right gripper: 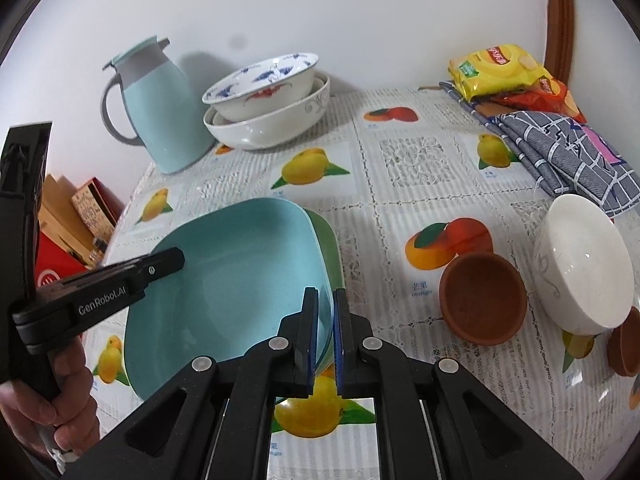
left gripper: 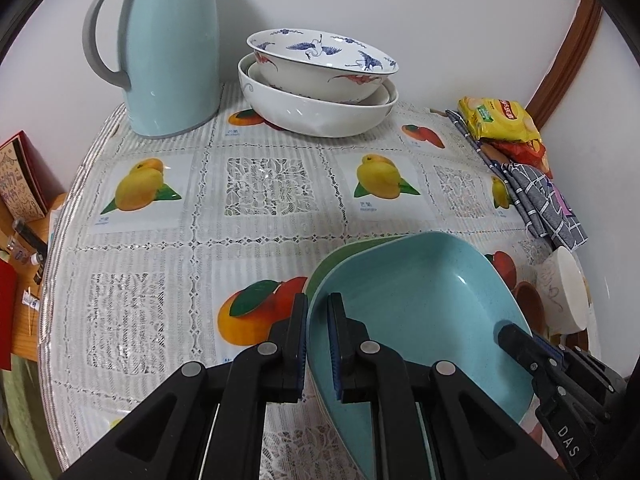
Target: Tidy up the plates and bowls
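A light blue square plate is held tilted just above the fruit-print tablecloth. My left gripper is shut on its left rim and my right gripper on its right rim. Right under the blue plate shows the edge of a green plate; I cannot tell whether the jaws grip it too. At the back, a blue-crane bowl sits nested in a large white bowl. Each wrist view also catches a finger of the other gripper on the plate.
A pale blue thermos jug stands back left. Snack packets and a checked cloth lie back right. A small white bowl leans by a brown clay bowl. Boxes stand past the table's left edge.
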Action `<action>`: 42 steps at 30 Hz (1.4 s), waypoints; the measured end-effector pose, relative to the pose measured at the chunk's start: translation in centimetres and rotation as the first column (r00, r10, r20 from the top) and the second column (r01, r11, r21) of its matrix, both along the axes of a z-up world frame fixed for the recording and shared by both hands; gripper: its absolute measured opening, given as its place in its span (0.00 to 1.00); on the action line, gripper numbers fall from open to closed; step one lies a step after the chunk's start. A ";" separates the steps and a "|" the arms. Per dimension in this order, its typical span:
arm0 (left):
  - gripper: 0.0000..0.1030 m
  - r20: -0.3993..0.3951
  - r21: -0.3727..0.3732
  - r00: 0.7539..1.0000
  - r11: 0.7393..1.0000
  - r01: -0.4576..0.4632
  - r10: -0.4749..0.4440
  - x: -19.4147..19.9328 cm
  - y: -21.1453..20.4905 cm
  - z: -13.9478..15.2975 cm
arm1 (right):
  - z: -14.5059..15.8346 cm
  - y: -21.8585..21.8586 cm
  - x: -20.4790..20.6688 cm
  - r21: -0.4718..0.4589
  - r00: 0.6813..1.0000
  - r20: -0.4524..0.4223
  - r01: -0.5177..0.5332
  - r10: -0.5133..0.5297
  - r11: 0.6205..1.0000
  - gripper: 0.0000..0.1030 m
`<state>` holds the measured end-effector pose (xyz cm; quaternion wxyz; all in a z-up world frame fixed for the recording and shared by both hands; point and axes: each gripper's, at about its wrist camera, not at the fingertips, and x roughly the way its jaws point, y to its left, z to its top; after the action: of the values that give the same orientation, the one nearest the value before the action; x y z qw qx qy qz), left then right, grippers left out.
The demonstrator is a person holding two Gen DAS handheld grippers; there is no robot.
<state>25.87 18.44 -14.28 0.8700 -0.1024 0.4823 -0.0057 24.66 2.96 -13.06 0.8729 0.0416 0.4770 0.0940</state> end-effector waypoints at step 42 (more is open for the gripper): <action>0.48 0.078 0.131 0.997 0.991 -0.001 -0.009 -2.9 -2.1 3.3 | 2.2 -0.5 -3.5 -0.101 0.995 0.056 -0.075 0.080 0.992 0.55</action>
<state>22.97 16.29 -10.98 0.8932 -0.0436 0.4471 0.0202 21.17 2.48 -10.81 0.8836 -0.0231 0.4558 0.1053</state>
